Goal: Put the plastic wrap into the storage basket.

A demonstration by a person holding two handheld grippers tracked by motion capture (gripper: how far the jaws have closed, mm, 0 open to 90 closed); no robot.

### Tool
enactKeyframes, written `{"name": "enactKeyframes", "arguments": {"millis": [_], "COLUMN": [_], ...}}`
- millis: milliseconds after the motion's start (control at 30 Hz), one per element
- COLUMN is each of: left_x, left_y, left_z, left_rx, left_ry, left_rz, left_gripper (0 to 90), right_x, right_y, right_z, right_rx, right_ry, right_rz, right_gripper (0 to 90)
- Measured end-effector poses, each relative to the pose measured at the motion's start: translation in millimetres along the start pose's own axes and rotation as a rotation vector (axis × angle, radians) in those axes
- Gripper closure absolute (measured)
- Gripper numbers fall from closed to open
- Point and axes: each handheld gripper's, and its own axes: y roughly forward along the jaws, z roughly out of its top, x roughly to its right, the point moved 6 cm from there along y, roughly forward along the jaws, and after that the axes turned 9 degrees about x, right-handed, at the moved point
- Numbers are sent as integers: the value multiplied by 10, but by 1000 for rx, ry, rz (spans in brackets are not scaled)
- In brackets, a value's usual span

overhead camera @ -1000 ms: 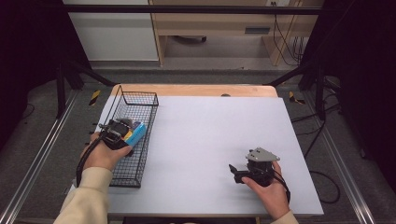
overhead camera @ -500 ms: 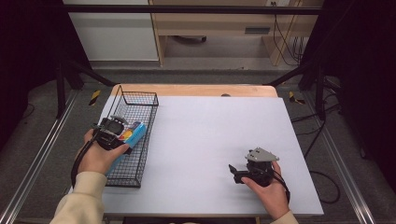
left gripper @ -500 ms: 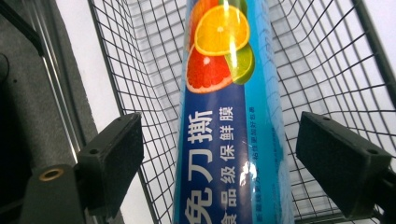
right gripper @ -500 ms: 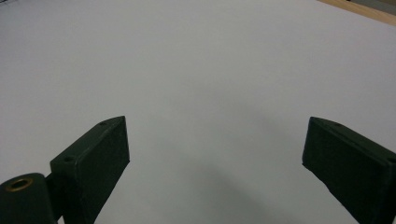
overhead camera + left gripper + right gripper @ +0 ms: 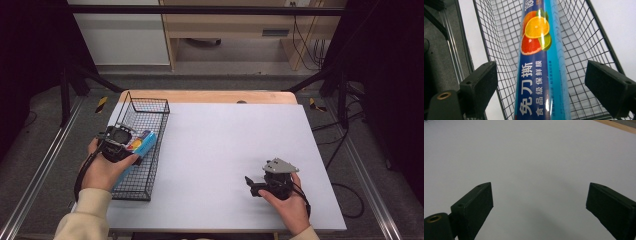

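A long blue box of cling film (image 5: 541, 62) with citrus slices printed on it lies lengthwise in the black wire basket (image 5: 150, 107) at the table's left edge; its end shows as the blue box (image 5: 145, 142) in the high view. My left gripper (image 5: 131, 145) hovers over the basket above the box. It is open, and in the left gripper view the left gripper (image 5: 549, 82) has its jaws spread wide on either side of the box without touching it. My right gripper (image 5: 249, 185) rests low at the front right of the table; the right gripper (image 5: 539, 202) is open with nothing between its jaws.
The white tabletop (image 5: 235, 140) spreads between the basket and the right hand. A wooden strip (image 5: 210, 96) runs along the table's far edge. Metal rails (image 5: 40, 165) flank the table on the floor, and a wooden bench (image 5: 235, 30) stands behind.
My left hand and gripper have drawn back a little toward the front of the basket, leaving the box lying in it. The right gripper has stayed still.
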Motion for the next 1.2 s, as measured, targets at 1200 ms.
{"name": "enactKeyframes", "arguments": {"millis": [1200], "left_x": [431], "left_y": [-347], "left_z": [169], "left_rx": [286], "left_ry": [20], "left_rz": [-55], "left_gripper": [54], "right_x": [20], "right_y": [-12], "right_z": [6], "right_rx": [3], "right_ry": [-4], "right_rz": [-11], "right_gripper": [64]}}
